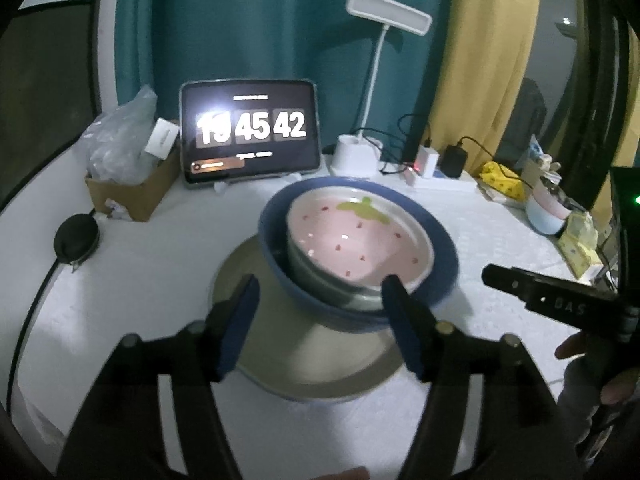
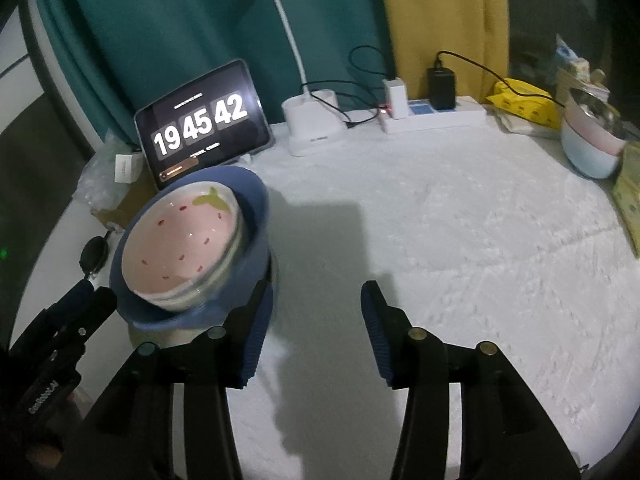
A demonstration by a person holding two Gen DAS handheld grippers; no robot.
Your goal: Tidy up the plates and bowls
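- Crockery stacked on the white cloth-covered table [image 2: 460, 240], toward its left side in front of the far edge: a pink strawberry-patterned ceramic bowl [image 1: 360, 240] nests in a grey-white bowl [image 1: 320, 276], inside a deep blue bowl [image 1: 440, 256], all on a wide beige plate [image 1: 304, 364].
- The strawberry's green leaf points toward the far edge, at the dark tablet showing a flip clock [image 1: 250, 130]; the pattern's long axis runs near to far.
- The stack leans, rims tipped toward the table's right side.
- Left gripper [image 1: 320, 328] stands wide, blue pads either side of the blue bowl's near rim, gripping nothing.
- Right gripper [image 2: 316, 336], just right of the stack, gapes over bare cloth, empty.
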